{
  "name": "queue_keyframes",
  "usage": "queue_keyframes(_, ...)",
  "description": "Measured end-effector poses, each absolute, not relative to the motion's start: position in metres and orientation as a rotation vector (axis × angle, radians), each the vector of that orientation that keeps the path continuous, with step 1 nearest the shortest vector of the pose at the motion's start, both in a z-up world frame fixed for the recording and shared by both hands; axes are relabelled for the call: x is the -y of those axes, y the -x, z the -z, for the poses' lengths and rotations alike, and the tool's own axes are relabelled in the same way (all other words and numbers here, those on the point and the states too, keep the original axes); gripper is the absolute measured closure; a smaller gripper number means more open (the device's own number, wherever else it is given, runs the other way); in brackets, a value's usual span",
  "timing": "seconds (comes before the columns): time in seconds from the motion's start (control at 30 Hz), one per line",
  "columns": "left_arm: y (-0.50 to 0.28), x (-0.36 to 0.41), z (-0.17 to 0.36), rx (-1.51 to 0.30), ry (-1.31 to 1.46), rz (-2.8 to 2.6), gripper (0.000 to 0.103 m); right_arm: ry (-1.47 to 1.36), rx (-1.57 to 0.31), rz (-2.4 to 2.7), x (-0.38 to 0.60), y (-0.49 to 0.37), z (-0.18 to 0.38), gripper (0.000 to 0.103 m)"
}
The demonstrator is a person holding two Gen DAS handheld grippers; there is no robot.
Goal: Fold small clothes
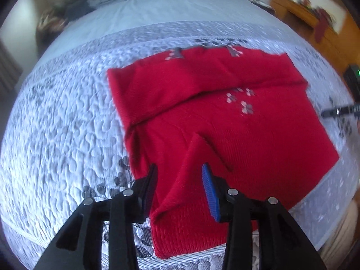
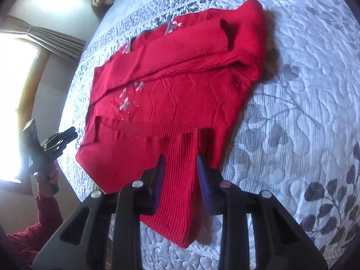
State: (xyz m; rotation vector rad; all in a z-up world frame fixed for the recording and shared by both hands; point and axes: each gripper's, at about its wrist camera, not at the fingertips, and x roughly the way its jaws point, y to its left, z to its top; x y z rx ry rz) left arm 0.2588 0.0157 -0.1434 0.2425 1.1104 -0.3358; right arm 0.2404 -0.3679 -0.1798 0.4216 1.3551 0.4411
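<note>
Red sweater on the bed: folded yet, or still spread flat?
Partly folded. The red sweater has a sleeve laid across its chest, while its ribbed hem remains unfolded on the quilt.

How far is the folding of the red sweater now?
Done: the red sweater lies flat on the quilted bedspread, with a sleeve folded across its chest. In hand: each tool straddles the ribbed hem, the left tool and the right tool, with fingers apart and not pinching. Left: lift the hem and fold the body in half.
</note>
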Motion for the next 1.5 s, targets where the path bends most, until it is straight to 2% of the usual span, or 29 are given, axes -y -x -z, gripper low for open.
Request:
queue_keyframes(0.4, -0.251, 0.023, 0.178, -1.093, -0.564, 0.343, 0.059, -0.409, -1.381, -0.432, 0.359, -0.247, 0.192, 0.073)
queue_keyframes(0.53, -0.255, 0.024, 0.175, -1.118, -0.507, 0.438, 0.057, -0.405, -1.384, -0.432, 0.357, -0.247, 0.193, 0.073)
queue_keyframes(0.6, -0.256, 0.018, 0.163, -1.125, -0.405, 0.547, 0.046, -0.399, -1.386, -0.433, 0.356, -0.247, 0.193, 0.073)
queue_keyframes(0.63, -0.256, 0.016, 0.159, -1.121, -0.376, 0.585, 0.044, -0.396, -1.387, -0.432, 0.356, -0.248, 0.192, 0.073)
queue_keyframes(0.73, -0.255, 0.016, 0.155, -1.117, -0.381, 0.641, 0.044, -0.394, -1.389, -0.431, 0.355, -0.249, 0.193, 0.073)
queue_keyframes(0.93, -0.249, 0.039, 0.177, -1.141, -0.569, 0.656, 0.045, -0.412, -1.401, -0.434, 0.353, -0.253, 0.2, 0.073)
queue_keyframes(1.0, -0.252, 0.042, 0.189, -1.163, -0.608, 0.621, 0.054, -0.418, -1.401, -0.435, 0.354, -0.254, 0.202, 0.073)
queue_keyframes(1.07, -0.257, 0.043, 0.199, -1.172, -0.627, 0.609, 0.058, -0.427, -1.399, -0.436, 0.355, -0.253, 0.202, 0.073)
queue_keyframes(1.1, -0.256, 0.044, 0.197, -1.166, -0.622, 0.605, 0.071, -0.434, -1.399, -0.435, 0.356, -0.253, 0.202, 0.073)
queue_keyframes(1.17, -0.261, 0.041, 0.196, -1.168, -0.594, 0.571, 0.092, -0.443, -1.401, -0.433, 0.358, -0.253, 0.203, 0.073)
queue_keyframes(1.2, -0.267, 0.036, 0.194, -1.183, -0.542, 0.558, 0.095, -0.444, -1.401, -0.431, 0.358, -0.254, 0.202, 0.073)
queue_keyframes(1.3, -0.281, 0.015, 0.178, -1.193, -0.354, 0.541, 0.095, -0.436, -1.396, -0.425, 0.36, -0.253, 0.199, 0.073)
queue_keyframes(1.33, -0.283, 0.007, 0.171, -1.181, -0.317, 0.522, 0.095, -0.435, -1.392, -0.428, 0.36, -0.252, 0.198, 0.073)
queue_keyframes(1.37, -0.285, 0.0, 0.166, -1.172, -0.299, 0.487, 0.09, -0.43, -1.383, -0.433, 0.36, -0.252, 0.194, 0.073)
queue_keyframes(1.43, -0.29, -0.017, 0.158, -1.167, -0.256, 0.442, 0.074, -0.424, -1.373, -0.437, 0.36, -0.252, 0.191, 0.073)
queue_keyframes(1.47, -0.291, -0.024, 0.155, -1.163, -0.235, 0.428, 0.055, -0.423, -1.366, -0.441, 0.36, -0.252, 0.188, 0.072)
queue_keyframes(1.5, -0.291, -0.03, 0.153, -1.16, -0.221, 0.416, 0.044, -0.423, -1.365, -0.443, 0.36, -0.253, 0.187, 0.072)
